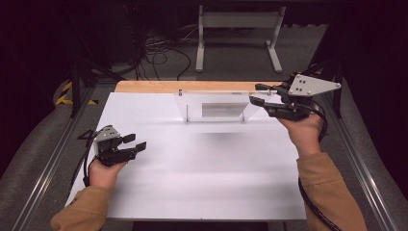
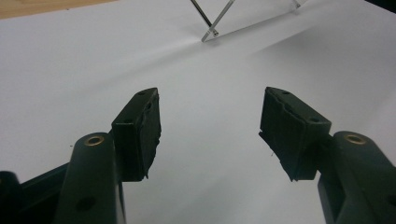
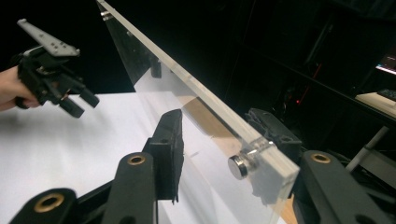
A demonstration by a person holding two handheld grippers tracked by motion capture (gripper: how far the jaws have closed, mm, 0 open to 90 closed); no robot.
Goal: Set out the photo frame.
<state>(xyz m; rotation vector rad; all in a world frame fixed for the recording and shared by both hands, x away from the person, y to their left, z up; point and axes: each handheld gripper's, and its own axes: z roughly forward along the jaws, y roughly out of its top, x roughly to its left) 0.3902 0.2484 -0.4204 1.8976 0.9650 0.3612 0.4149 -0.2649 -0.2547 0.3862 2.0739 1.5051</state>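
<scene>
Straddling top edge of clear acrylic stand point(image 1: 214, 103) at table's point(image 1: 192, 163) far side w/ right gripper point(image 1: 257, 94), jaws spread, not pinching. Hovering left gripper point(image 1: 134, 142) open, empty, nr left edge.

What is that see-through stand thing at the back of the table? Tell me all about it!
The see-through stand looks like clear plastic: flat sheets joined with small silver bolts, one shiny round bolt head at its end. It stands upright near the far edge of the white table. Its top rail sits between the jaws of the right tongs; a small gap shows beside one jaw, so a grip is unclear.
</scene>
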